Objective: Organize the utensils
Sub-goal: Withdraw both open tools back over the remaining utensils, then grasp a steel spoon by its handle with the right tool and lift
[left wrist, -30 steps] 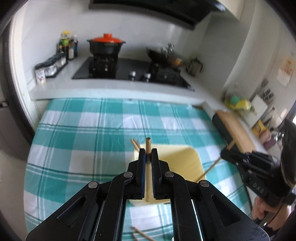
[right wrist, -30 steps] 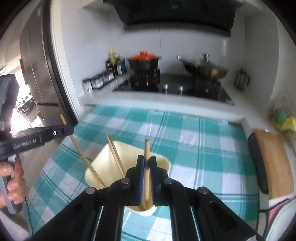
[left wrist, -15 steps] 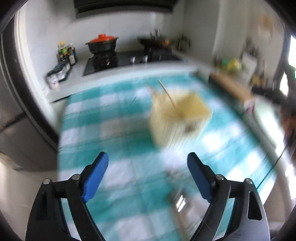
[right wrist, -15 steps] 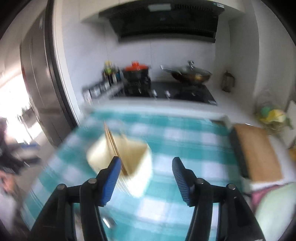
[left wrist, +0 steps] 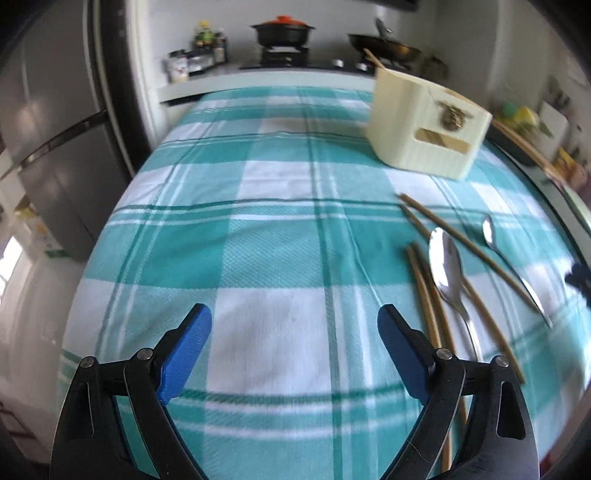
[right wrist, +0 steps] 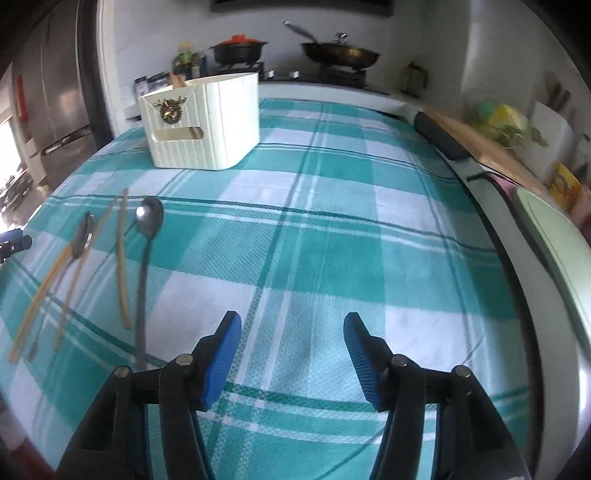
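Note:
A cream utensil box (left wrist: 424, 122) (right wrist: 205, 120) stands on the teal checked cloth with chopstick ends poking out of its top. Several wooden chopsticks (left wrist: 430, 295) (right wrist: 122, 258) and two metal spoons, a large one (left wrist: 447, 269) (right wrist: 146, 236) and a smaller one (left wrist: 506, 258) (right wrist: 83, 236), lie loose on the cloth. My left gripper (left wrist: 293, 332) hangs open over bare cloth, the utensils to its right. My right gripper (right wrist: 291, 338) is open too, nothing between its fingers, the utensils to its left.
A stove with a black pot (left wrist: 282, 29) and a wok (right wrist: 340, 51) sits behind the table. A fridge (left wrist: 48, 129) stands at left. A wooden cutting board (right wrist: 480, 140) and a pale green tray (right wrist: 554, 236) lie past the table's right edge.
Both grippers were shut on chopsticks over the box, then let them go into it and opened. Both have since pulled back and dropped low over the cloth near the loose utensils.

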A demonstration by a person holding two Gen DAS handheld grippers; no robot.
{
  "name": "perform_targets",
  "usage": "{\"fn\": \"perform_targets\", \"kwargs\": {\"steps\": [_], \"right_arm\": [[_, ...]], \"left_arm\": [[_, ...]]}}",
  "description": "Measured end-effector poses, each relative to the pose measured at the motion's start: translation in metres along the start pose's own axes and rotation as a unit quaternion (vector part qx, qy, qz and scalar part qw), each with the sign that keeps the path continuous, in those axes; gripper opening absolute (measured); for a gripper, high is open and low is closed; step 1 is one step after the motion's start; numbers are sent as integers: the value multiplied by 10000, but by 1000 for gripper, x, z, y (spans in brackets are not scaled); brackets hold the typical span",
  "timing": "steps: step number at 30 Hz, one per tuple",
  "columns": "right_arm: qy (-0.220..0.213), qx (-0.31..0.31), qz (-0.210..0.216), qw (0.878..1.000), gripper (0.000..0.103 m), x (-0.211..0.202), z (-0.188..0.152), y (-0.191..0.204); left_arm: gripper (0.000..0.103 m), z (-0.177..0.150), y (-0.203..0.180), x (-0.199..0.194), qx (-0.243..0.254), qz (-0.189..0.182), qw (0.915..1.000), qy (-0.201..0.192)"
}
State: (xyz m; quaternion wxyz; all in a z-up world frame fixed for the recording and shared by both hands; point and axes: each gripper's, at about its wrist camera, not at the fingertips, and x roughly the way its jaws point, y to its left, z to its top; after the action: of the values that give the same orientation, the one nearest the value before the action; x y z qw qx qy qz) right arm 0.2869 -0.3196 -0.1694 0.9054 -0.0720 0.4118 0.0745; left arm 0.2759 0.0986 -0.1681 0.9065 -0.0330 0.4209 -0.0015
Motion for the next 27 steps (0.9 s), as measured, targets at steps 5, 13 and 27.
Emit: {"fn": "perform_targets", "kwargs": {"steps": [5, 13, 27], "right_arm": [[27, 267, -8, 9996, 59, 9, -7, 0], [252, 524, 14, 9983, 60, 22, -8, -8], [235, 477, -56, 9986, 60, 22, -8, -7]], "left_arm": [[91, -1, 3, 11, -136, 217, 9997, -52], [97, -8, 16, 32, -338, 360, 9983, 295], [102, -9, 14, 36, -342, 433, 9979, 344]]}}
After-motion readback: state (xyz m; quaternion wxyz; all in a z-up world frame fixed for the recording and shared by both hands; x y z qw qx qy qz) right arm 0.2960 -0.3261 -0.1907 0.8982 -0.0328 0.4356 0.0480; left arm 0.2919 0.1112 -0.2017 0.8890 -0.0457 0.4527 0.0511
